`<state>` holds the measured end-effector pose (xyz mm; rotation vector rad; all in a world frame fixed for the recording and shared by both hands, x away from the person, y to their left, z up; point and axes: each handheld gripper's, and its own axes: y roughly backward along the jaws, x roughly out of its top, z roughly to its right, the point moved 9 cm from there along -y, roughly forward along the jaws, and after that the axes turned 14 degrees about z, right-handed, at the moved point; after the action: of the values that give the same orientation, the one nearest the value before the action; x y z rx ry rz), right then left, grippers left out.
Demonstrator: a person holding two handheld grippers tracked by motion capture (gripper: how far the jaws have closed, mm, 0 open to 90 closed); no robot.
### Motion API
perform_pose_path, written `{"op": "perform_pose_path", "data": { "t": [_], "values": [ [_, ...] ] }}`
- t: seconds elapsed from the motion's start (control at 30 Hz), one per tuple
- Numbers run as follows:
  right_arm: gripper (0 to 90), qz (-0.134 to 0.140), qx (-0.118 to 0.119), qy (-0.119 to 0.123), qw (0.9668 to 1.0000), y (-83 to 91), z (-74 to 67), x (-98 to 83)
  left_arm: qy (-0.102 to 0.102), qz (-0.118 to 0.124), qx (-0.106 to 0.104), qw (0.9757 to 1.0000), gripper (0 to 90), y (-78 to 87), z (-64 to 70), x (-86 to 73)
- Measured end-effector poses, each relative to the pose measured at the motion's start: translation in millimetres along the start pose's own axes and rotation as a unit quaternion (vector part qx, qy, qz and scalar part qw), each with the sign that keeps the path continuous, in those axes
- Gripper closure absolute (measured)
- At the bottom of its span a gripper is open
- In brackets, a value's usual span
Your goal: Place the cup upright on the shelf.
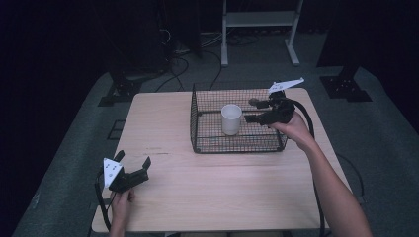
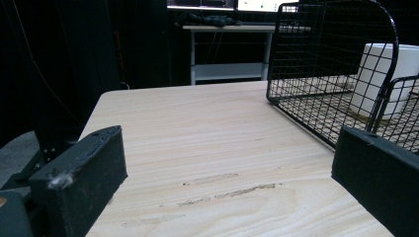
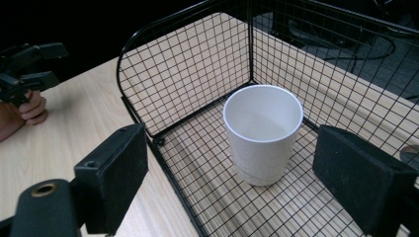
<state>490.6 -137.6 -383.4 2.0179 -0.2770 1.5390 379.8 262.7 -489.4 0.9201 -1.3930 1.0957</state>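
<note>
Hovering my right gripper [image 1: 253, 110], jaws apart and empty, over white cup [image 1: 230, 119] upright in wire basket [image 1: 197, 143]; left gripper [image 1: 133, 163] open on worktop [image 1: 222, 187]; placing looks done.

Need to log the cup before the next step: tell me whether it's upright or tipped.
Upright. The white cup stands on its base on the wire basket floor, its open mouth facing up and nothing visible inside.

A pale wooden table [image 1: 212, 192] is standing on a grey carpeted floor [image 1: 385, 133], carrying a black wire basket [image 1: 197, 126] toward its far right side, while faint scuff marks [image 2: 227, 190] are showing on the bare wood nearer the front.
</note>
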Motion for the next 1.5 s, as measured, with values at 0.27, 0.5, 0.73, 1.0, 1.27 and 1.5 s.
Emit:
{"op": "perform_pose_path", "data": {
  "t": [0.27, 0.5, 0.73, 1.0, 1.27, 1.5],
  "values": [
    [12.9, -0.001, 0.007, 0.002, 1.0, 6.8, -6.8, -10.0, 0.0, 0.0, 0.0, 1.0, 0.0, -0.1, 0.1, 0.0],
    [12.9, -0.001, 0.017, 0.008, 0.9998, 13.6, -14.7, -15.0, -0.001, 0.0, 0.0, 1.0, 0.0, -0.1, 0.2, -0.1],
    [12.8, -0.003, 0.022, 0.012, 0.9997, 21.7, -21.9, -19.7, 0.0, 0.0, 0.0, 1.0, 0.0, -0.1, 0.1, 0.0],
    [12.9, 0.002, 0.029, 0.007, 0.9996, 28.2, -26.7, -29.5, -0.001, -0.001, 0.001, 1.0, 0.0, -0.1, 0.0, -0.1],
    [12.9, 0.005, 0.045, 0.007, 0.999, 37.3, -40.0, -35.8, -0.001, 0.0, 0.001, 1.0, 0.0, 0.0, 0.1, -0.1],
    [12.9, 0.004, 0.045, 0.004, 0.999, 44.9, -43.3, -48.2, -0.001, -0.001, 0.001, 1.0, 0.0, 0.0, 0.3, -0.1]
  ]
}}
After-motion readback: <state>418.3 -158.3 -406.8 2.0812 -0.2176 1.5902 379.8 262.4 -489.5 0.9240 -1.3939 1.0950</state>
